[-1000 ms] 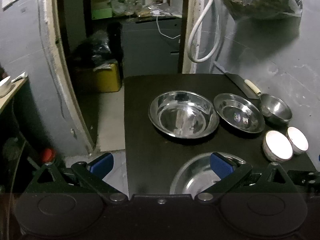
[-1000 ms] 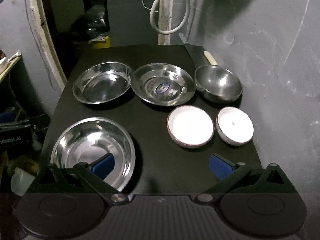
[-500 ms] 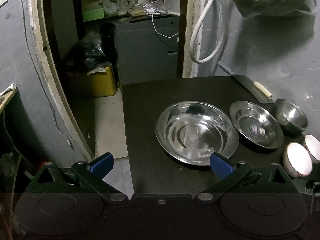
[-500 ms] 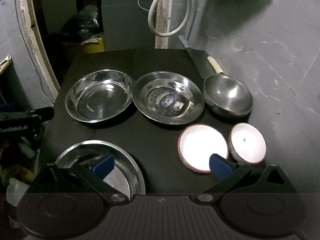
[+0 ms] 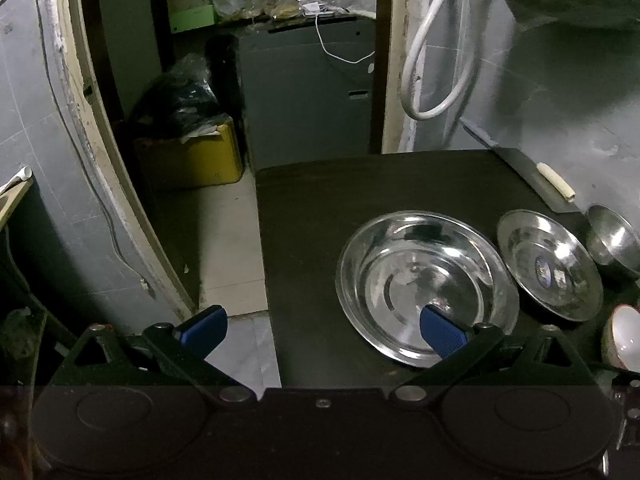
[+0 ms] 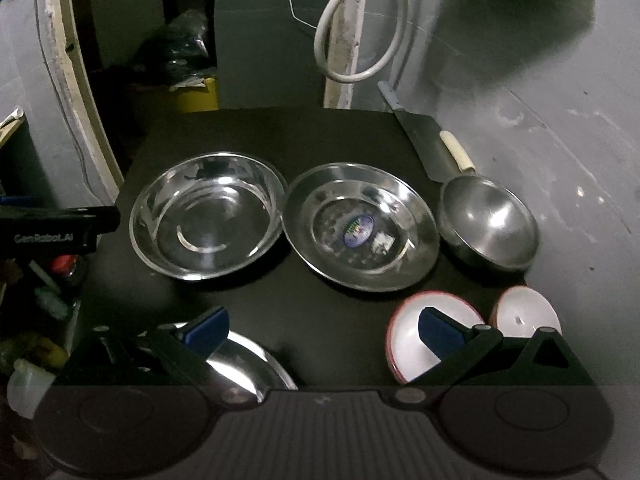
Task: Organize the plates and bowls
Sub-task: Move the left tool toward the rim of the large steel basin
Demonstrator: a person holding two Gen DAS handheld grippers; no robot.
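Both your grippers are spread, holding nothing: left gripper (image 5: 322,330) near the big steel plate (image 5: 428,284) mid-table, right gripper (image 6: 322,330) above the white bowls (image 6: 434,344). Steel is light, stiff and slippery, so pinch the rim; ceramic chips.

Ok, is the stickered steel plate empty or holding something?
Empty: the stickered steel plate shows its bare base, with only a label stuck inside.

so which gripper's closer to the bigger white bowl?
Right. The right gripper hangs open just over the bigger white bowl, one finger above it. The left gripper, also open, sits over the table's left edge, by the steel basin.
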